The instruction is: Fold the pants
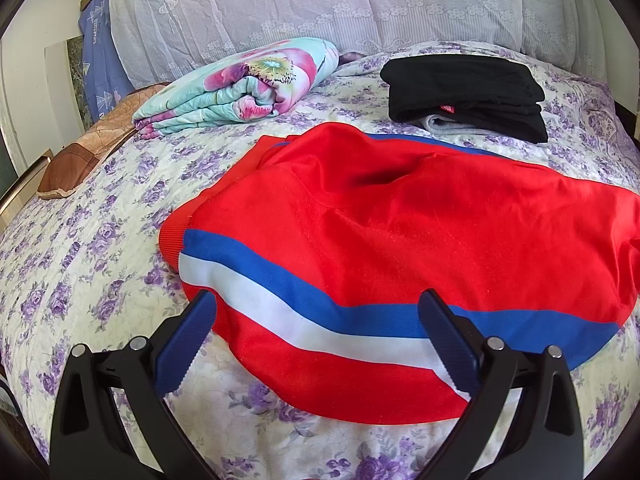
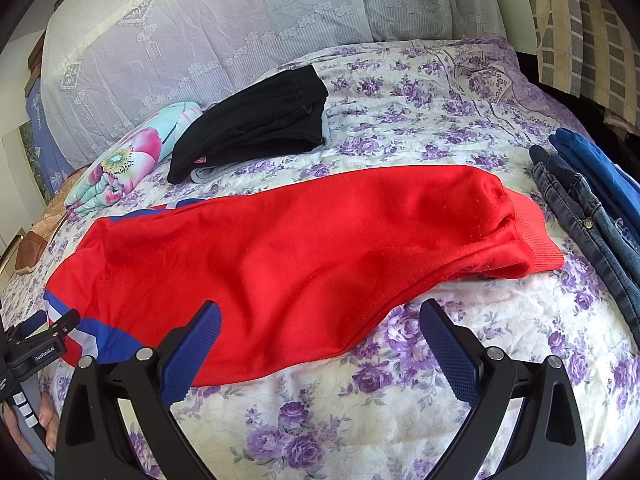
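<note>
The left gripper (image 1: 316,320) hangs with fingers spread wide over the striped waist end of the red pants (image 1: 400,240), gripping nothing. The right gripper (image 2: 320,328) is likewise spread (empty) near the cuffed leg end. The pants lie flat across the floral bedspread (image 2: 400,400), black folded clothes (image 1: 468,92) beyond.

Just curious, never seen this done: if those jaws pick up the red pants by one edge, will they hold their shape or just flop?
Probably flop: the red pants lie in soft wrinkles and sag over the bed. They look like thick knit with a ribbed cuff, so likely light but bulky. The matte fabric probably grips rather than slips.
</note>
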The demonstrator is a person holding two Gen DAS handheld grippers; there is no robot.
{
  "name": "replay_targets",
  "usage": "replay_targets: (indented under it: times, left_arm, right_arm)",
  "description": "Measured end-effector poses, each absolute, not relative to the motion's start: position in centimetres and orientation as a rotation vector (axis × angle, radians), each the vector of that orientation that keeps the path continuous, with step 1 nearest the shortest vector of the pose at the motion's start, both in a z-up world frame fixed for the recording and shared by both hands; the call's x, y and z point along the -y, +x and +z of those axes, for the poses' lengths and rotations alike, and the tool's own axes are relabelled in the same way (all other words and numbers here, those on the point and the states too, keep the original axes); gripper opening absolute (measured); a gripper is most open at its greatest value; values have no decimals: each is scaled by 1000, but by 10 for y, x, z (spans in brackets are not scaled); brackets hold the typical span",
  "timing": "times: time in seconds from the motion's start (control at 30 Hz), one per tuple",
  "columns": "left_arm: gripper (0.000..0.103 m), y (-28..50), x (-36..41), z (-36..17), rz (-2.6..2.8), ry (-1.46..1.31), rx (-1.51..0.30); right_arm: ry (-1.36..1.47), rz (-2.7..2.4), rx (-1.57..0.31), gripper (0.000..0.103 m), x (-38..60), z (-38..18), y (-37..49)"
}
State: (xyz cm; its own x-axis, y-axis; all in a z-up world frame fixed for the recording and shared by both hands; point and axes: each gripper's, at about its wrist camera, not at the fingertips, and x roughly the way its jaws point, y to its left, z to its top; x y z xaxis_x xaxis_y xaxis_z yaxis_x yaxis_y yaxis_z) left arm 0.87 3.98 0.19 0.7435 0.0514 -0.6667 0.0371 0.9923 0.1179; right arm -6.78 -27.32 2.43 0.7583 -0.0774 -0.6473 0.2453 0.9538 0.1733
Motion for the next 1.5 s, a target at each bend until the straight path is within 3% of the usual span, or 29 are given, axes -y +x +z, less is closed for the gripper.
replay_targets:
  times: [1.07,1.5]
  left_arm:
    - [99,2,-46,4,-7,122,-758]
    - [99,10,-90,-15,-158,-34,-947]
  right_arm:
    - [276,-181,-692,99,274,28,-77]
    - [474,-142,-780,99,307,14,-101]
